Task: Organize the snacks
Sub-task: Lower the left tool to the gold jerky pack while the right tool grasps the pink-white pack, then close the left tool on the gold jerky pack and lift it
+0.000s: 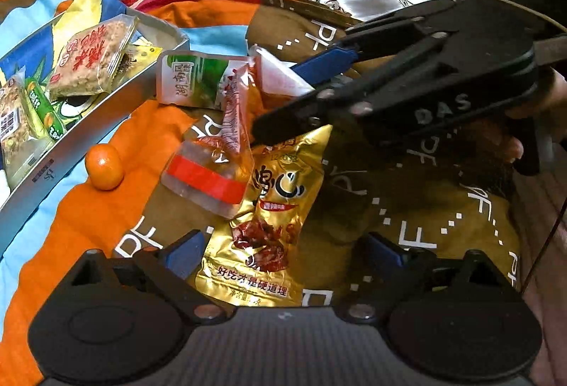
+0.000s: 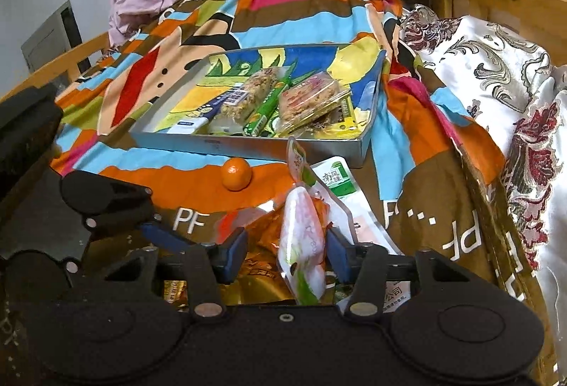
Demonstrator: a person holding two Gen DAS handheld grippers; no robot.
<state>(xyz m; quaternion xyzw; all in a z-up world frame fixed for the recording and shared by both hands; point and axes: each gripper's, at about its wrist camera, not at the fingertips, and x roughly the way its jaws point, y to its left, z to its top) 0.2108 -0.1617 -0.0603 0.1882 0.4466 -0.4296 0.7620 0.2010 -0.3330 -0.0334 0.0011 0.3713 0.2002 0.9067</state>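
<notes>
The step in hand looks like a pick from the loose pile of snacks on the patterned bedspread, meant for the metal tray; the right gripper has a pink-and-white packet standing between its blue pads, the right pad against the packet's edge and the left pad a little off it, so the grip does not read as complete; the left gripper stands wide and released over a gold packet, touching nothing. The tray already holds a grain bar, a green stick pack and a red-printed rice cake; outside it lie a small orange, a clear packet with a red band and a green-and-white sachet. The next move seemingly calls for the right jaws to finish closing on the thin packet, then a lift clear of the neighbours and a carry over the tray's near wall. The left wrist view shows the right gripper from outside, reaching into the pile, and the whole gold packet; the right wrist view shows the tray's full interior and the packet between the pads, which the other view hides behind the gripper's body.
</notes>
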